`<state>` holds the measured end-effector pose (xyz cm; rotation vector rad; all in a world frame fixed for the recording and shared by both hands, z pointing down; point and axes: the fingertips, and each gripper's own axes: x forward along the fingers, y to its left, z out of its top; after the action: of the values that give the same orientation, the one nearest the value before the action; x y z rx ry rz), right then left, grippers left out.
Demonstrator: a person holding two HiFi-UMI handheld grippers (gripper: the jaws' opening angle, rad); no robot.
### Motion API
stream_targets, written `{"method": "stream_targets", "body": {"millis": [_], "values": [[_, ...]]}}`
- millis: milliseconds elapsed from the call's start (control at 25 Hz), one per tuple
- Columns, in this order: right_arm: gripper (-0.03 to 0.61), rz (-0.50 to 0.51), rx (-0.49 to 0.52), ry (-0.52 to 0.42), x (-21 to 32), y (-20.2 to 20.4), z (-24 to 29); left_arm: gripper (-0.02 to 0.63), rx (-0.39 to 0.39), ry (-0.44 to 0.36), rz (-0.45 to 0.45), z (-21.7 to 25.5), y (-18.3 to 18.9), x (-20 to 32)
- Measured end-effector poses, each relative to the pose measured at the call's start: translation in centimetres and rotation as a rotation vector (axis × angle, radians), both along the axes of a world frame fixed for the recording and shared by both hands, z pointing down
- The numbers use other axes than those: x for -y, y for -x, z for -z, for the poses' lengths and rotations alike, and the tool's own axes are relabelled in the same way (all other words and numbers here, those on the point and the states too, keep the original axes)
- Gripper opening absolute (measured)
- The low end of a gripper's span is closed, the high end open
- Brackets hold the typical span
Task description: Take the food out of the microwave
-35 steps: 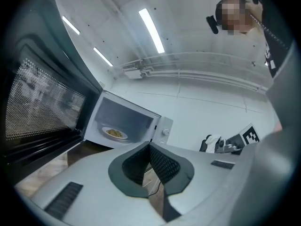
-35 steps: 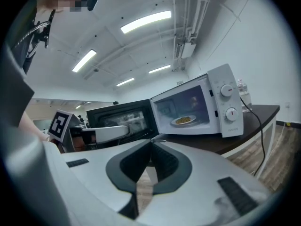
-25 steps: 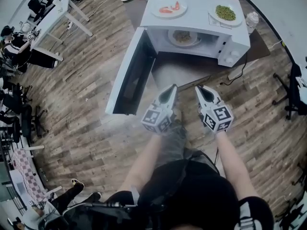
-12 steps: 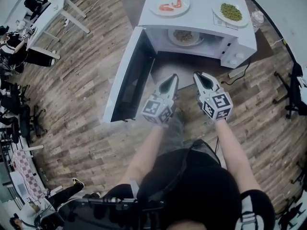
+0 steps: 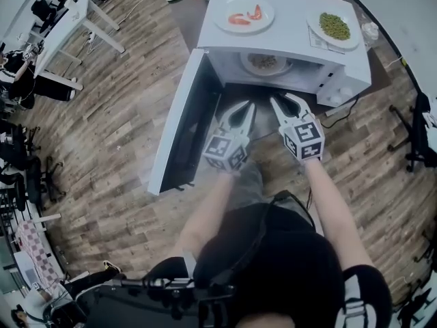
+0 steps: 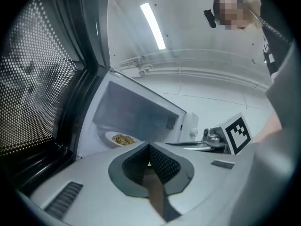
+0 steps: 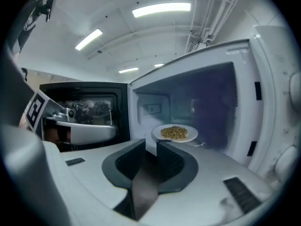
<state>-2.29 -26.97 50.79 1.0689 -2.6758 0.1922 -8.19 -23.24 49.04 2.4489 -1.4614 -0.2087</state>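
Plate of food [image 7: 175, 133] sits far inside the open microwave [image 5: 290, 29], just beyond the right gripper [image 7: 150, 147], whose jaws are opening with nothing between them. Left gripper [image 6: 149, 147] is closed tight (empty), near the door [image 5: 179, 128]. The plate's near rim hides behind jaw tips. Both forearms reach forward, side by side.

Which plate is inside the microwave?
The plate of brown food, which sits inside the open microwave. The plate with red food and the plate with green peas both rest on top of it.
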Motion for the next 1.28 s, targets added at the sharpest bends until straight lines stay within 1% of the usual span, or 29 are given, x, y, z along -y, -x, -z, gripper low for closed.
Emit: {"method": "stream_targets", "body": {"millis": [120,400,640,720,760,800,880,1040,1160,1280], "values": [[0.078,-0.007,-0.078,-0.027,1.4,0.6,-0.3,0.002,0.003,0.004,-0.002,-0.3,0.1,0.9],[0.078,0.000,-0.176,-0.069,4.1,1.4,-0.1,0.003,0.019,0.011,-0.014,-0.4,-0.3,2.4],[0.080,0.084,-0.332,-0.141,5.4,2.9,-0.7,0.003,0.034,0.024,-0.023,-1.2,-0.3,3.0],[0.084,0.097,-0.370,-0.139,5.9,3.3,-1.2,0.003,0.040,0.028,-0.021,-1.0,-0.3,3.3],[0.128,0.099,-0.374,-0.124,6.0,3.5,-1.5,0.003,0.043,0.030,-0.023,-1.2,-0.3,3.4],[0.138,0.101,-0.374,-0.109,6.1,3.7,-1.7,0.003,0.043,0.032,-0.026,-1.4,-0.3,3.4],[0.138,0.103,-0.389,-0.106,6.4,4.1,-1.8,0.003,0.041,0.034,-0.030,-1.5,-0.1,3.6],[0.138,0.118,-0.468,-0.150,7.2,4.6,-1.8,0.003,0.039,0.035,-0.024,-1.4,0.3,4.1],[0.138,0.134,-0.525,-0.149,7.6,4.7,-2.3,0.003,0.035,0.039,-0.007,-1.4,0.8,4.4],[0.138,0.156,-0.590,-0.175,7.9,4.7,-2.7,0.003,0.030,0.045,0.011,-1.6,1.2,4.6]]}}
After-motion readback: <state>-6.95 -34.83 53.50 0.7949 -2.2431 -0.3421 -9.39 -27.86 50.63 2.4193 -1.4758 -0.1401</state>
